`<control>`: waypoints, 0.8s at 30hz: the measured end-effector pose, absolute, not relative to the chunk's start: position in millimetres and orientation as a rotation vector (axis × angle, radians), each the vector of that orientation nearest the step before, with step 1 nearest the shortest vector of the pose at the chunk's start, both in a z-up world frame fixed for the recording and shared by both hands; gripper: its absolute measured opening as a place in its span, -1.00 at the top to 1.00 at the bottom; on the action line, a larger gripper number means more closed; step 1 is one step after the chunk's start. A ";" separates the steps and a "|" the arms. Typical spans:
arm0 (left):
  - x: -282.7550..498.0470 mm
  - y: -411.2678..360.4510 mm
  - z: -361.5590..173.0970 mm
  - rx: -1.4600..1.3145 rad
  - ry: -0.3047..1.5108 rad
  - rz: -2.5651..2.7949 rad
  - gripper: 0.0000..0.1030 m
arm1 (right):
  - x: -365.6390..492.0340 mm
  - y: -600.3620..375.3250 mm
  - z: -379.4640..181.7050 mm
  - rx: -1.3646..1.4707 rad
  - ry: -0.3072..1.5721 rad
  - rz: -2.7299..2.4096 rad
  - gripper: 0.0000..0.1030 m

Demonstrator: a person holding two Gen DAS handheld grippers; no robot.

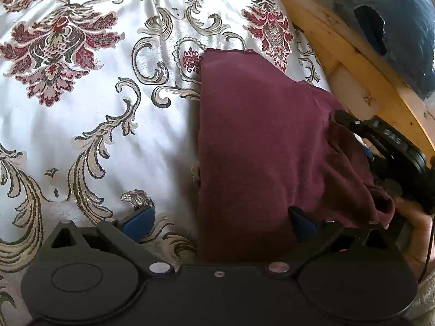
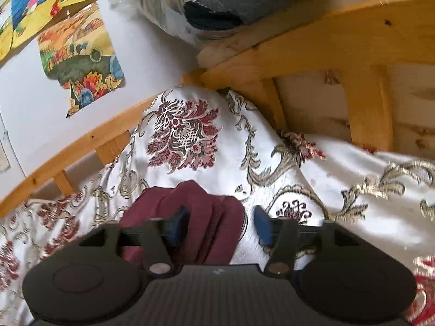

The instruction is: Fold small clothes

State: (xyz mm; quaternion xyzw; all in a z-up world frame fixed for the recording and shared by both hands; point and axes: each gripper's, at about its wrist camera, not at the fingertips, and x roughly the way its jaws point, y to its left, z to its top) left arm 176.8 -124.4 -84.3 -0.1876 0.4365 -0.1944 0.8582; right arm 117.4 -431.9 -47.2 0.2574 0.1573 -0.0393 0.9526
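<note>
left gripper [image 1: 220, 221]: jaws wide apart, nothing clamped. left blue pad rests over the bedspread [image 1: 95, 135], right blue pad sits on the near edge of the maroon garment [image 1: 258, 135]; contact vs hover can't be told

right gripper [image 2: 221, 226]: jaws spread, not clamping. left pad is over a bunched fold of the maroon garment [image 2: 190, 212], right pad is over bare bedspread [image 2: 272, 163] just beside the cloth. frame is motion-blurred

garment lies on the white floral bedspread, folded into a roughly rectangular slab with a straight far edge, toward the right side of the bed in the left wrist view; its right edge is rumpled where the right gripper's body [image 1: 386, 138] pokes in. part of a hand [image 1: 416, 233] shows at the lower right edge

further out: wooden bed frame [image 2: 299, 54] around the mattress, a dark plastic-wrapped bundle [image 1: 386, 27] sitting past the rail, and 2 colourful pictures [image 2: 81, 59] on the white wall [image 2: 141, 62]
</note>
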 end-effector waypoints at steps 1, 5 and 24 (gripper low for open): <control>178.0 -124.3 -83.7 -0.395 0.925 -0.408 -0.99 | 116.2 -431.9 -47.6 0.531 0.335 -0.069 -0.66; 182.6 -127.4 -79.0 -0.374 0.940 -0.406 -0.99 | 115.1 -424.6 -46.2 0.477 0.387 -0.080 -0.70; 176.2 -121.0 -84.5 -0.394 0.914 -0.419 -0.99 | 124.0 -424.7 -50.5 0.582 0.345 0.028 -0.73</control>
